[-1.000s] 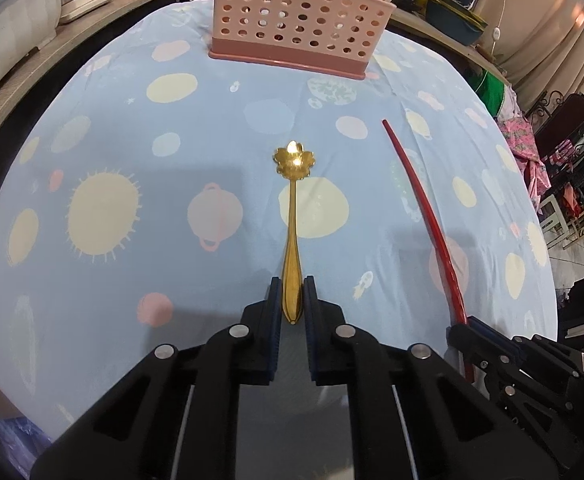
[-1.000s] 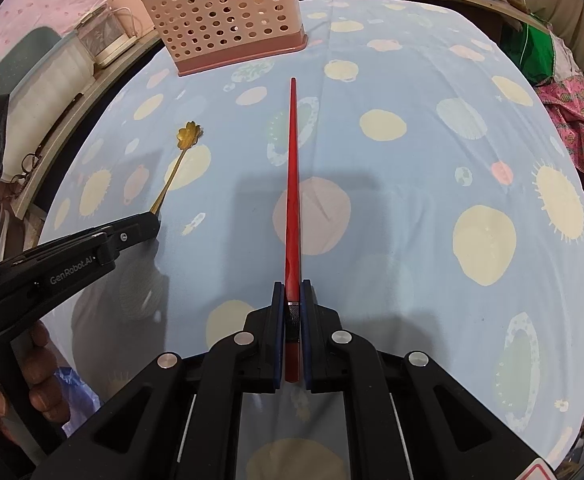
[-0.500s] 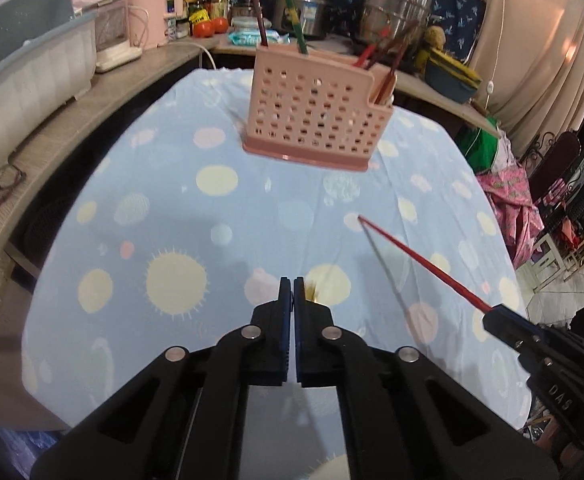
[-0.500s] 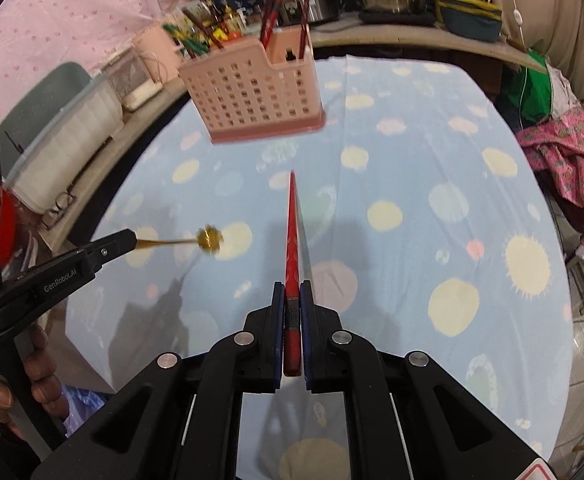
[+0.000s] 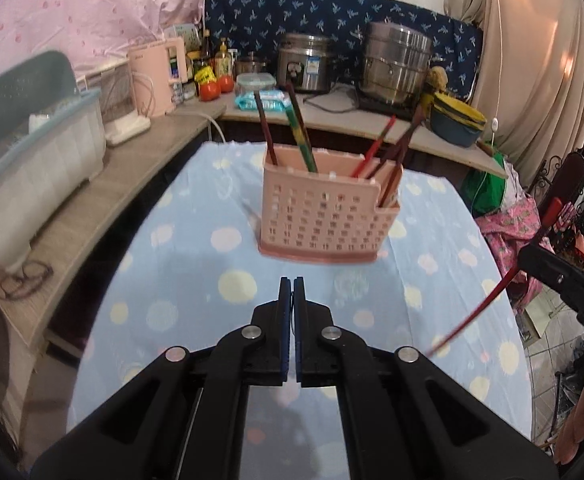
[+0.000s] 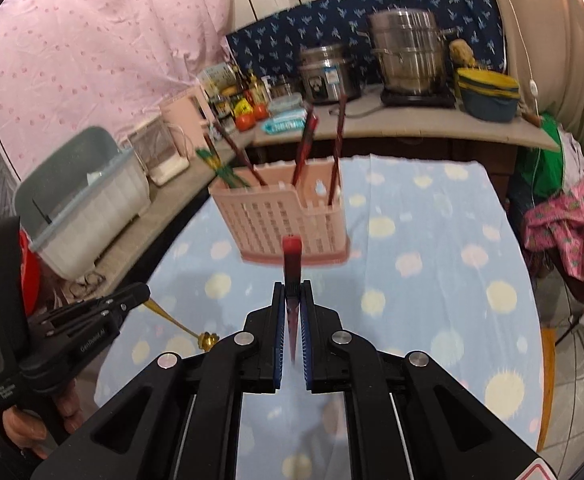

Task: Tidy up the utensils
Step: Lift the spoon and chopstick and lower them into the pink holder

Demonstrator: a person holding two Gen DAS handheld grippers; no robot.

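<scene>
Both tools are lifted clear of the desk (image 6: 432,240) for transport to the pink caddy (image 6: 279,220). Right hand-held gripper (image 6: 292,312) pinches a red chopstick (image 6: 292,272); left hand-held gripper (image 6: 141,294) pinches the gold spoon (image 6: 179,326), bowl hanging down.

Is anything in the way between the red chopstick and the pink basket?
Nothing visible stands between them. The right gripper holds the red chopstick in the air, pointing at the pink utensil basket across bare tablecloth. Chopsticks already stand inside the basket, though open slots remain.
</scene>
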